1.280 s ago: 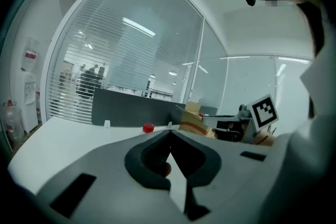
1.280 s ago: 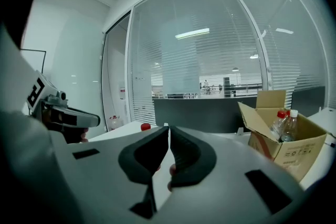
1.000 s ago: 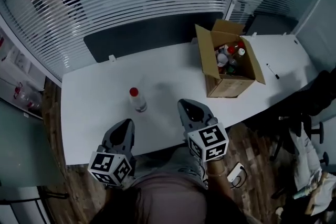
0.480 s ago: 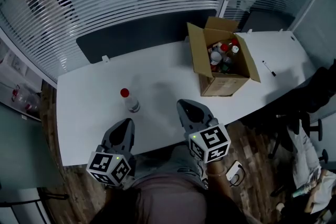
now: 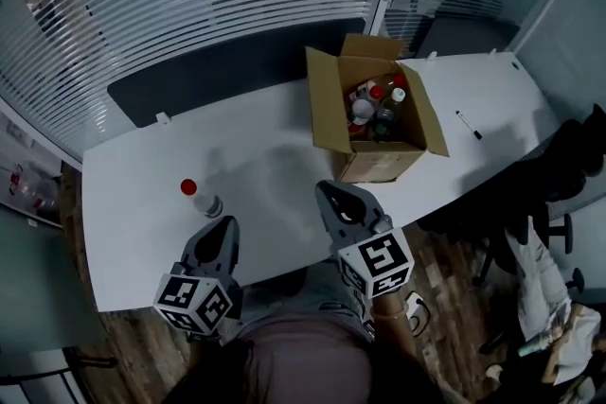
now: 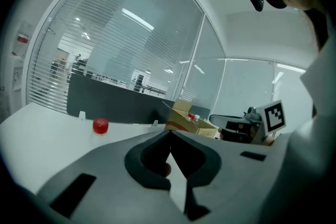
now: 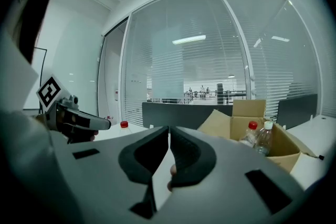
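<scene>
Your left hand-held gripper (image 5: 223, 226) is held at the near edge of the bench (image 5: 275, 170), with its jaws pressed together; in the left gripper view the two dark pads meet at their tips (image 6: 169, 134) and nothing stands between them. Your right hand-held gripper (image 5: 328, 191) is held beside it, a little further over the bench, with its jaws likewise pressed together and empty in the right gripper view (image 7: 169, 128). The thing nearest the left hand-held gripper is a clear bottle with a red cap (image 5: 200, 198). It stands upright on the bench, just ahead of the jaw tips and slightly to their left, and is not touched. The left gripper view shows its cap (image 6: 100, 125) above the gripper body. The thing nearest the right hand-held gripper is an open cardboard box (image 5: 380, 167), which stands on the bench ahead of the jaws and slightly to their right, apart from them. Its flaps are spread, and several capped bottles (image 5: 375, 105) stand upright inside it. A dark pen (image 5: 468, 124) lies on the bench to the right of the box. A dark divider panel (image 5: 237, 71) runs along the far edge of the bench.
</scene>
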Available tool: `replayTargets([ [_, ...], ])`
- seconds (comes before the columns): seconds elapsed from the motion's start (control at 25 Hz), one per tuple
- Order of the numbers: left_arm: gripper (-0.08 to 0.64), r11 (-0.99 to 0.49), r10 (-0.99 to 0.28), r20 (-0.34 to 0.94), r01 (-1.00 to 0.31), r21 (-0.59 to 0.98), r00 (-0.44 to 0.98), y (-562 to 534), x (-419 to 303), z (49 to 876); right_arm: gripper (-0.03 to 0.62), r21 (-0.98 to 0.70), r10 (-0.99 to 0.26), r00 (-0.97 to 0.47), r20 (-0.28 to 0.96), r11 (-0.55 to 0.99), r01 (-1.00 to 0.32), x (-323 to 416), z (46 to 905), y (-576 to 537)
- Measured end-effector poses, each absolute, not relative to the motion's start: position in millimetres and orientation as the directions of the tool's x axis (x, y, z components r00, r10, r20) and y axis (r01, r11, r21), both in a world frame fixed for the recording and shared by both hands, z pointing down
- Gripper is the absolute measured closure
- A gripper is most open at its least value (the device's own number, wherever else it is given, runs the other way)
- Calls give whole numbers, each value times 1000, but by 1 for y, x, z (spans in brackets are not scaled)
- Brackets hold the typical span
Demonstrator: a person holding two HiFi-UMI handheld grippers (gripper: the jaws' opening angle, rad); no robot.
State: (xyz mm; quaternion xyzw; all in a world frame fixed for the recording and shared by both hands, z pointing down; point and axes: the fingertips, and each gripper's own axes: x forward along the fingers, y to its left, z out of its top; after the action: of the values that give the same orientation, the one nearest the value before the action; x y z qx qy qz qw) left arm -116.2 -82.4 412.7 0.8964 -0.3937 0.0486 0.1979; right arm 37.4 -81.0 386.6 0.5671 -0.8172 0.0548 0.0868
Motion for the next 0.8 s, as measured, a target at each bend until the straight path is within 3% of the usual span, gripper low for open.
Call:
replayTargets([
  [0.8, 551, -691, -597, 259, -651, 314, 759, -142, 47, 402, 560, 42, -967, -176, 182, 186, -982, 217, 351, -120],
])
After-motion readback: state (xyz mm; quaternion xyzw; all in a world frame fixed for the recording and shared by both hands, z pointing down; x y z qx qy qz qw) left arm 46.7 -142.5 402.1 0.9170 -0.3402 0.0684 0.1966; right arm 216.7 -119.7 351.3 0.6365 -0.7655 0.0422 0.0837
